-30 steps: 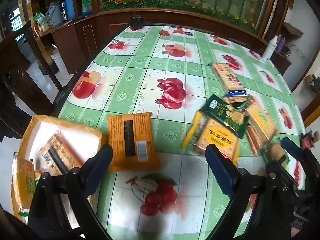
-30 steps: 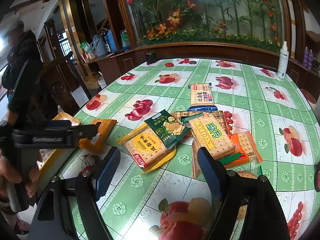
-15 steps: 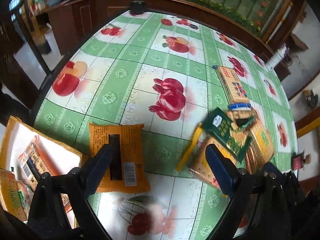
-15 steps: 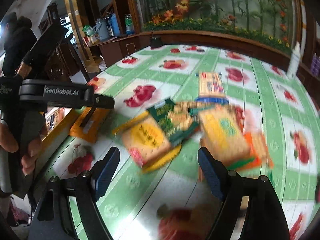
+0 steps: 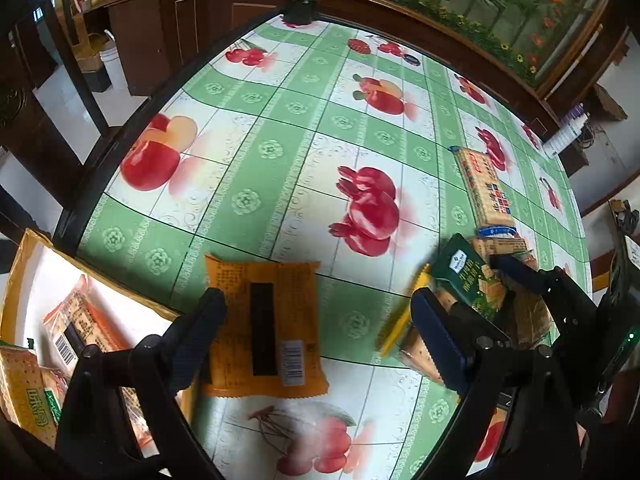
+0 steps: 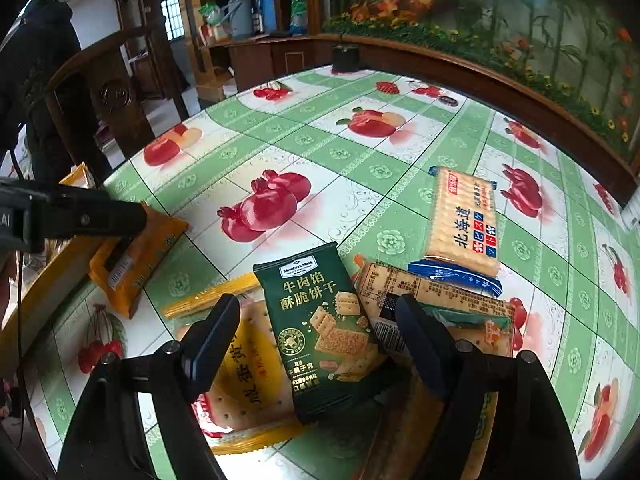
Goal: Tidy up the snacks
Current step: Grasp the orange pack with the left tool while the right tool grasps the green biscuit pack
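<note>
Left wrist view: left gripper (image 5: pixel 316 332) spread wide, nothing between fingers, low over fruit-print tablecloth (image 5: pixel 280 152). Orange packet (image 5: pixel 262 322) flat at 6 o'clock, back side up with barcode, left fingertip (image 5: pixel 206 320) overlapping its left edge. Cardboard box (image 5: pixel 24 264) at 8 o'clock off table edge, holding cracker packs. Snack pile at 3 o'clock; right gripper (image 5: pixel 472 284) over it, green packet (image 5: pixel 466 276) between its fingers. Long cracker sleeve (image 5: pixel 486 190) at 2 o'clock, beside pile. Right wrist view: right gripper (image 6: pixel 316 332) wide apart, straddling green packet (image 6: pixel 324 332), no clear contact. Yellow cracker pack (image 6: pixel 244 396) beneath at 7 o'clock. Cracker sleeve (image 6: pixel 466 220) at 1 o'clock. Orange packet (image 6: pixel 136 256) at 9 o'clock under left gripper (image 6: pixel 80 216).
</note>
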Action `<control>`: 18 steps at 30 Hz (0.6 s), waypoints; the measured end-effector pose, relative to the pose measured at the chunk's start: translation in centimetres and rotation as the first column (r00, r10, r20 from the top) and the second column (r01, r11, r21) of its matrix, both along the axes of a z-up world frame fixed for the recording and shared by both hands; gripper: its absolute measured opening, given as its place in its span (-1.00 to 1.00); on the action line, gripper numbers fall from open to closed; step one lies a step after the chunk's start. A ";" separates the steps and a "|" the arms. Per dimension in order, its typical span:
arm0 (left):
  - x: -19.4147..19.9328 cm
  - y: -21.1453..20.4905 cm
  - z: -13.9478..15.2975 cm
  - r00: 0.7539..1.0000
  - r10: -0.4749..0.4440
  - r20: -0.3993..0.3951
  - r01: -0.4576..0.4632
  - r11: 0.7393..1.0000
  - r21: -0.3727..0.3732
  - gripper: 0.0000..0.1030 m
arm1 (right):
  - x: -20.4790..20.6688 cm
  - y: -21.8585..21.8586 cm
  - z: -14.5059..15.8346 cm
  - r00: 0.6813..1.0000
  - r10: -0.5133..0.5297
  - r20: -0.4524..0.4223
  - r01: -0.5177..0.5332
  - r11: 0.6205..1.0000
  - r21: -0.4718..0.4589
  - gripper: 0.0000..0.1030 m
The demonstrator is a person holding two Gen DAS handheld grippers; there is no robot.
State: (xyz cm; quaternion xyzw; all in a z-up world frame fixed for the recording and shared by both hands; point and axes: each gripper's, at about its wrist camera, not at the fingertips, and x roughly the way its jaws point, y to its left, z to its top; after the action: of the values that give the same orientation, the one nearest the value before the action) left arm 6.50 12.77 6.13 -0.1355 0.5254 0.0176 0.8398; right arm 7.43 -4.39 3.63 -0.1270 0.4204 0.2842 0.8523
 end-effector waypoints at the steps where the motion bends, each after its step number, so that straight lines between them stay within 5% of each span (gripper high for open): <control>1: 0.0 0.1 -0.1 1.000 0.003 -0.003 -0.003 1.000 -0.003 0.82 | 0.0 0.0 0.1 1.000 0.000 -0.009 0.000 1.000 -0.001 0.28; 2: 0.1 0.2 -0.2 1.000 0.004 -0.007 -0.004 1.000 -0.003 0.82 | 0.1 -0.1 0.1 1.000 0.001 -0.030 -0.001 1.000 0.002 -0.03; 3: 0.2 0.2 -0.4 1.000 0.005 -0.013 -0.005 1.000 -0.003 0.82 | -0.1 -0.3 0.1 1.000 0.003 -0.029 -0.003 1.000 -0.002 -0.11; 10: 0.6 0.1 -1.6 0.999 0.010 -0.038 -0.010 1.000 0.019 0.82 | -2.1 -2.7 0.5 0.999 -0.006 -0.053 0.006 1.000 0.015 -0.34; 13: 0.9 -0.3 -1.8 0.999 0.012 -0.038 -0.010 0.999 0.046 0.82 | -2.9 -3.2 0.9 1.000 -0.018 -0.025 0.019 0.999 0.031 -0.32; 15: 1.1 -0.4 -1.9 0.999 0.008 -0.039 -0.006 0.999 0.039 0.82 | -2.6 -2.7 0.8 0.999 -0.019 -0.031 0.020 0.999 0.025 0.06; 18: 1.0 -0.1 -1.7 0.999 0.026 -0.026 -0.025 0.999 0.028 0.82 | -2.3 -1.3 0.5 1.000 -0.001 -0.011 0.001 1.000 -0.013 0.32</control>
State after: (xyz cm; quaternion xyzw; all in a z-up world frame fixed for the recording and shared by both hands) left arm 7.53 12.70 4.44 -0.1305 0.5342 0.0371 0.8344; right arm 5.08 -5.70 4.09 -0.1307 0.4268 0.2818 0.8493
